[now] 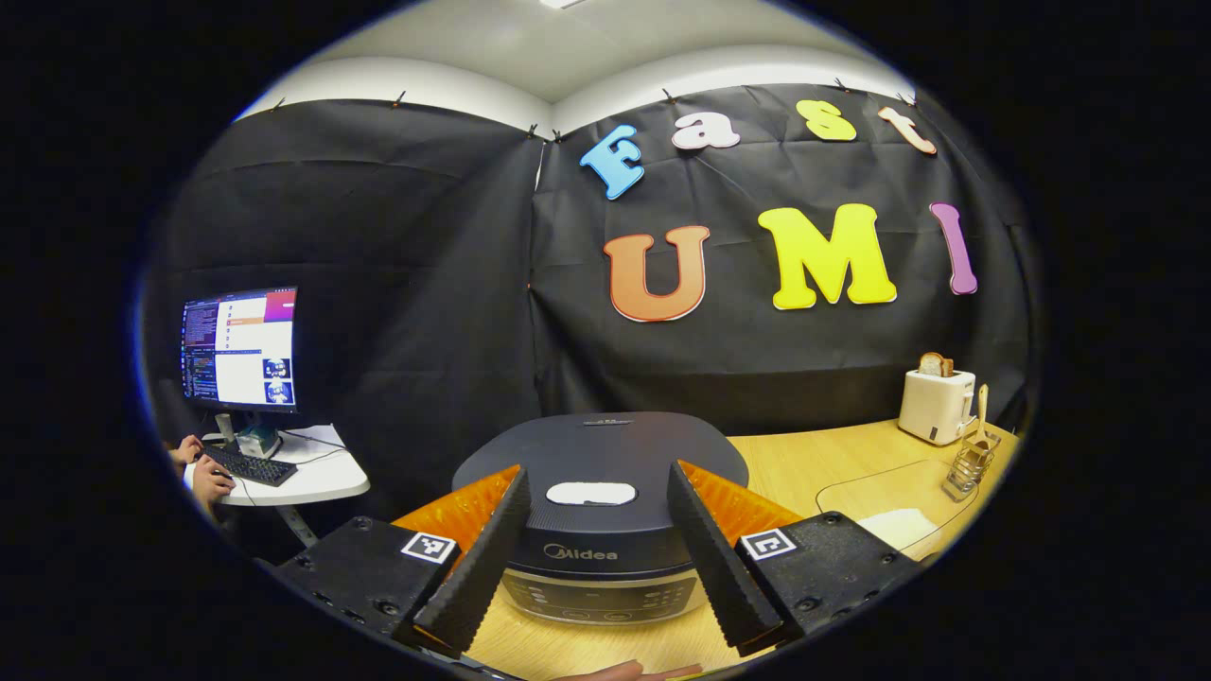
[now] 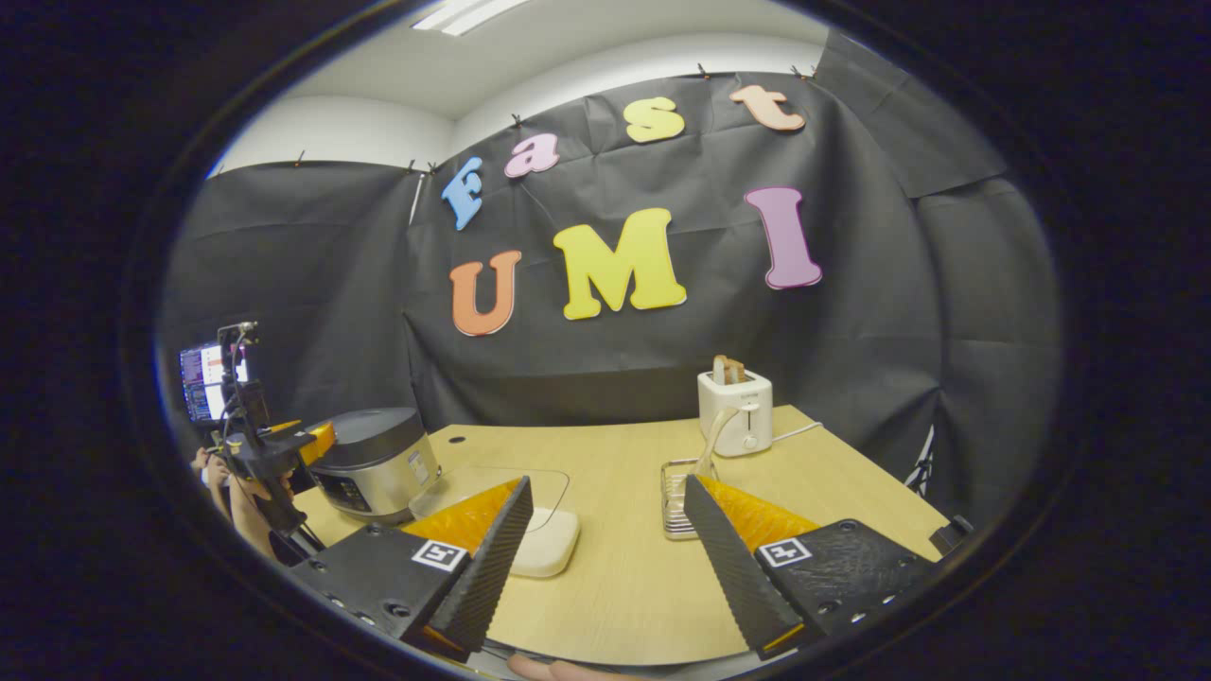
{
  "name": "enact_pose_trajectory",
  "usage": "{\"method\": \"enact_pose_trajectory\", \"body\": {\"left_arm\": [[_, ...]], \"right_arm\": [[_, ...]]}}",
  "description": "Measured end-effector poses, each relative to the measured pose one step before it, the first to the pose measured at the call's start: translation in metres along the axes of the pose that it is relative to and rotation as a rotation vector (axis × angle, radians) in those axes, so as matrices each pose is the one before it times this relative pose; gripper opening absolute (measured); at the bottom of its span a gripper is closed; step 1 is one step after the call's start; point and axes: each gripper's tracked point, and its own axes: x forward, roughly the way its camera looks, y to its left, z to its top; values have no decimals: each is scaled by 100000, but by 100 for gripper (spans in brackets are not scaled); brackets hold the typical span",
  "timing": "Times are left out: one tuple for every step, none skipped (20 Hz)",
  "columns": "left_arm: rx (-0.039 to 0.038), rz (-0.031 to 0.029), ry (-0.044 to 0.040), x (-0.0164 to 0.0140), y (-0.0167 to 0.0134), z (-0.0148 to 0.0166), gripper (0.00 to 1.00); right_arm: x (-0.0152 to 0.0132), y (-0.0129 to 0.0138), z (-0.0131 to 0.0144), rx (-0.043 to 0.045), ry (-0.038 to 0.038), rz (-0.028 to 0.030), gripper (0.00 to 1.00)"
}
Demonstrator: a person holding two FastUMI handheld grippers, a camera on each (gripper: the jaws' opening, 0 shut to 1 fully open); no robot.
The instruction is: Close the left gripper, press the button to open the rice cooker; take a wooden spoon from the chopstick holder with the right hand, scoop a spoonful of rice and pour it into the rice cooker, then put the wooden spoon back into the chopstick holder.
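Note:
A dark rice cooker (image 1: pixel 605 454) with its lid down sits right before my left gripper (image 1: pixel 597 473), whose fingers stand open on either side of the white lid button (image 1: pixel 591 493). At far right a wire chopstick holder (image 1: pixel 972 465) holds a wooden spoon (image 1: pixel 982 405). In the right gripper view, my right gripper (image 2: pixel 606 484) is open and holds nothing above the table. The chopstick holder (image 2: pixel 676 497) with the spoon (image 2: pixel 714 440) stands just beyond its right finger. A white rice dish (image 2: pixel 547 544) lies by its left finger. The rice cooker (image 2: pixel 374 459) stands at left, with the left gripper (image 2: pixel 307 443) at it.
A white toaster (image 2: pixel 736 411) with a slice of bread stands behind the holder, its cord running right. A clear mat (image 2: pixel 473 487) lies under the dish on the wooden table (image 2: pixel 615 586). Off the table's left end, a side desk holds a monitor (image 1: pixel 241 348) and keyboard (image 1: pixel 248 465), a person's hand on it.

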Motion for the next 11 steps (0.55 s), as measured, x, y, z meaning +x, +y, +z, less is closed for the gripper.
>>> {"method": "enact_pose_trajectory", "body": {"left_arm": [[-636,-801,-397,-673,-628,631,93],[-1061,-1374,224,-748,-890,638,93],[-700,-2533,-395,-791,-1174,736,93],[-267,-2965,205,-826,-1550,711,93],[-478,-4394,500,-845,-1699,378,93],[-158,-3392,1560,-889,-1817,216,87],[821,-1243,-280,-770,-898,458,93],[965,-1081,-112,-796,-1029,289,95],[-163,-1466,604,-869,-1110,-91,95],[-282,-1371,690,-739,-1094,-202,96],[370,-2101,181,-675,-1260,-96,96]], "right_arm": [[-309,106,249,-830,-928,246,92],[-324,-125,422,-902,-1325,-341,96],[-222,-201,481,-987,-1510,-741,92],[-271,-191,539,-931,-1498,-1145,91],[-105,-289,389,-848,-885,-1975,100],[-85,-387,222,-669,10,-2328,92],[-96,-192,247,-476,-482,-1182,96],[-18,90,181,-502,261,-1245,95],[-25,-170,-143,-941,751,-1198,91],[249,-294,-263,-1350,1238,-1469,96],[17,-340,-422,-1612,1118,-1283,96]]}}
